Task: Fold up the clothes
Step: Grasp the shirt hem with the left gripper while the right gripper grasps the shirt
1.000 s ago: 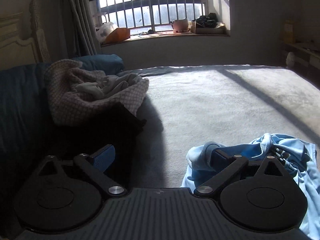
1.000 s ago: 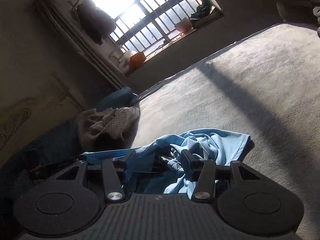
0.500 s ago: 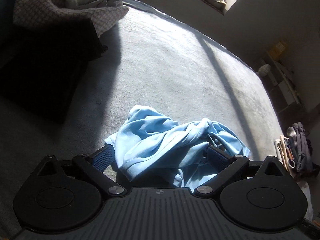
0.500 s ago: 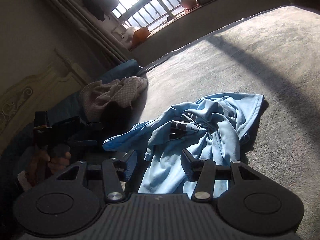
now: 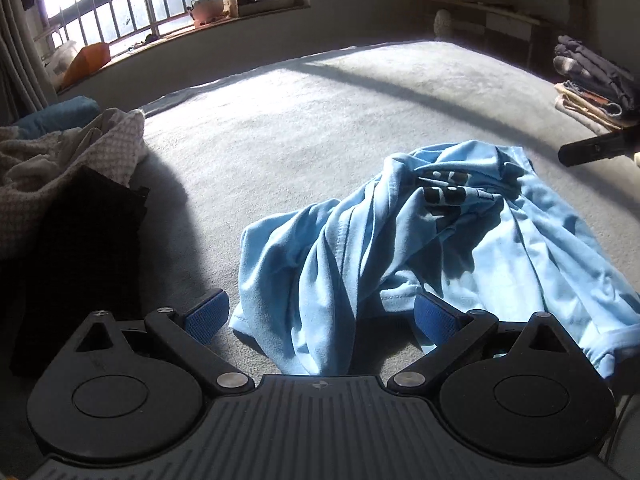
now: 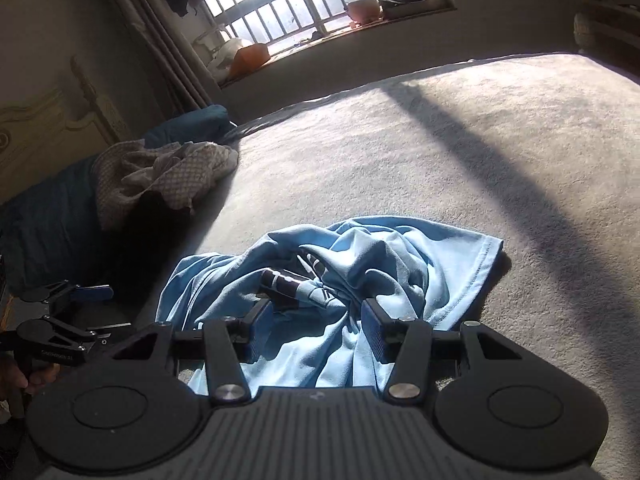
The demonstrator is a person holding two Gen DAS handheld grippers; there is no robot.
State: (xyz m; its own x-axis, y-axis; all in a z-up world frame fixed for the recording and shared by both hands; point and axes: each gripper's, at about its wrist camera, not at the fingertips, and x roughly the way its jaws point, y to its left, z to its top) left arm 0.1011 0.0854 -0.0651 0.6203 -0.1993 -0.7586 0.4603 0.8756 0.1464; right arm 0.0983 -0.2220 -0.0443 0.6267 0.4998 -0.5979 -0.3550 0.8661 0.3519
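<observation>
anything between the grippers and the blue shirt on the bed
Nothing visible does. The light blue shirt lies crumpled on the bed right ahead of the open left gripper and the open right gripper. The checked laundry pile sits well off to the left.

Little can be read. The light blue shirt (image 5: pixel 440 240) carries a dark blocky print (image 6: pixel 288 286) on its crumpled front, but folds hide most of it and no letter or number is clear. At far left in the right wrist view, the left gripper (image 6: pixel 60 344) bears small pale lettering, too blurred to read.
</observation>
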